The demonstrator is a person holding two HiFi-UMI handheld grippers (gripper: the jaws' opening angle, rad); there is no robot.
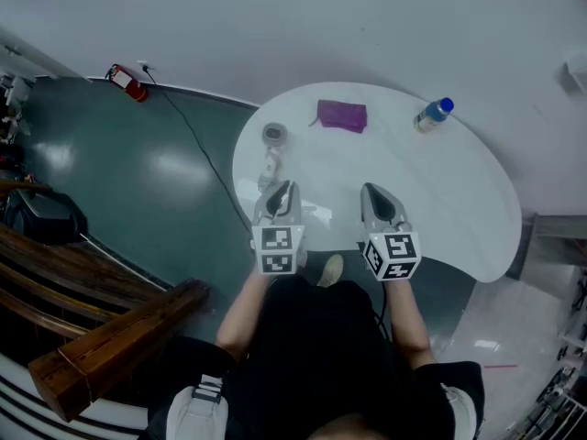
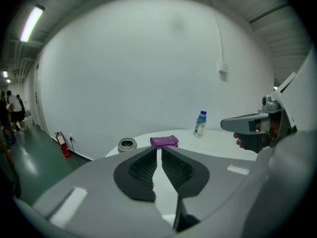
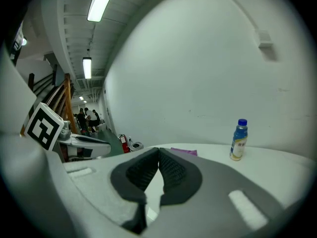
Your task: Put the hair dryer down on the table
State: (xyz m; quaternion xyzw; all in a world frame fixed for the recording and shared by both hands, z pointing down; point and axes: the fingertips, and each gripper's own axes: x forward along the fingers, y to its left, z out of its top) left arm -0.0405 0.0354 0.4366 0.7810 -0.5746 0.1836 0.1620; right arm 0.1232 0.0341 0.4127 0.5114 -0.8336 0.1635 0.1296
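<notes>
Well, a white table (image 1: 459, 191) stands against a white wall (image 1: 321, 16) on a glossy green floor (image 1: 138, 181), with an extinguisher (image 1: 126, 82) at the wall's foot. The dryer (image 1: 272, 149) lies near the table's left edge. Further back are a purple cloth (image 1: 341, 115) and an upright blue-capped bottle (image 1: 433, 115), contents unclear. The left gripper (image 1: 285, 188) is all but closed and the right gripper (image 1: 371, 192) closed, both empty.

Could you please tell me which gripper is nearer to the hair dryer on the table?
Left. The left gripper hangs just short of the hair dryer, which lies straight ahead of it; the right gripper is farther off, out to the hair dryer's right.
</notes>
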